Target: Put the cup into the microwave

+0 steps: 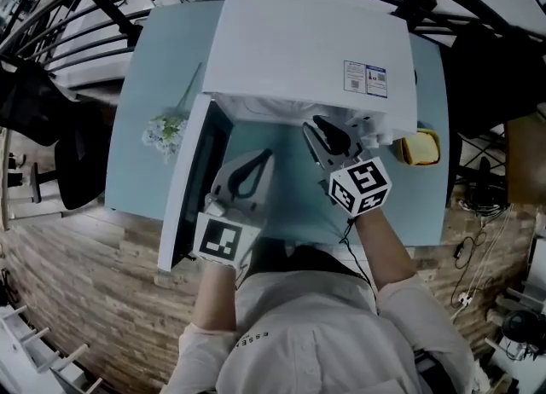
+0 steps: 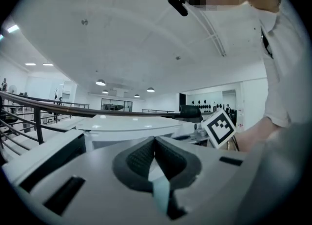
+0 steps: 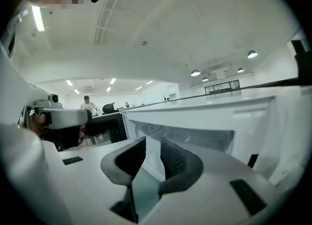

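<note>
The white microwave [image 1: 307, 51] stands on the light blue table [image 1: 153, 60] with its door [image 1: 189, 179] swung open to the left. My right gripper [image 1: 314, 126] is at the mouth of the cavity, open, with nothing between its pads [image 3: 152, 146]. In the right gripper view the cavity [image 3: 195, 139] shows a round turntable, and I make out no cup on it. My left gripper [image 1: 268, 155] hovers in front of the open door, shut and empty [image 2: 155, 143]. A yellow cup-like thing [image 1: 418, 147] sits by the microwave's right front corner.
A small bunch of pale flowers [image 1: 164, 132] lies on the table left of the door. The table's front edge runs just under my hands, with wooden floor beyond. Dark railings and chairs surround the table.
</note>
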`<action>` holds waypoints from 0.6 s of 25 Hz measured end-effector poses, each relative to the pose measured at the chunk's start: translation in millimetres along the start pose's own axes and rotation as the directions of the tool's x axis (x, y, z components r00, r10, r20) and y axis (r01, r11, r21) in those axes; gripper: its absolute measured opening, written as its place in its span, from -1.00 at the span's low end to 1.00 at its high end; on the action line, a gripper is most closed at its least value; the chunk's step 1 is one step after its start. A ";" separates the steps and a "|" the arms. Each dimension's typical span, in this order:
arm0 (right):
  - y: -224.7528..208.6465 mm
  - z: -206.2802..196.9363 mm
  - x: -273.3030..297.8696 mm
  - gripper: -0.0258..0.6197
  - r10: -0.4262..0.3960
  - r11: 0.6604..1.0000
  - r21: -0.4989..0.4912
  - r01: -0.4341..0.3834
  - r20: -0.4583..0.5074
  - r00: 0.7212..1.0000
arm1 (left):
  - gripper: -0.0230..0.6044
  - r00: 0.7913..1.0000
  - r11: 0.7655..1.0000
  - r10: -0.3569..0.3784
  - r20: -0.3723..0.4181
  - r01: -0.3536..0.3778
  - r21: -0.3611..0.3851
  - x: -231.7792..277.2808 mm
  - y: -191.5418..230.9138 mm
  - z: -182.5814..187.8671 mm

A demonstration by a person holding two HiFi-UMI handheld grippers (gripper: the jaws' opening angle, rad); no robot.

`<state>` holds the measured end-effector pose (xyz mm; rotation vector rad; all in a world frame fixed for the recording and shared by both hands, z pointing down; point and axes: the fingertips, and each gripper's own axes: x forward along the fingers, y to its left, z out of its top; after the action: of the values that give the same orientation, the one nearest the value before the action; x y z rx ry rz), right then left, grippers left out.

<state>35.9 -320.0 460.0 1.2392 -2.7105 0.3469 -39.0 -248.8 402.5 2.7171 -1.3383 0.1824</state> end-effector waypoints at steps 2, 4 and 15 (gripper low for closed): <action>5.0 13.6 -13.7 -0.66 0.008 1.000 0.005 -0.008 0.020 1.000 | -0.92 1.000 1.000 0.003 0.008 -0.003 0.005 -2.7 -3.9 10.9; 11.8 27.0 -29.8 -0.76 0.013 1.000 0.013 -0.014 0.040 0.999 | -0.92 1.000 1.000 0.005 0.014 -0.005 0.007 -8.0 -8.1 21.9; 23.7 82.5 -98.3 -0.87 0.010 1.000 -0.020 -0.008 0.136 0.991 | -0.92 0.998 0.997 -0.003 0.062 -0.003 0.083 -23.0 -11.9 61.5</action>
<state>79.2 -255.5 355.1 1.2906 -2.8263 0.2452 -39.8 -232.8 337.8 2.8134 -1.3769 0.1592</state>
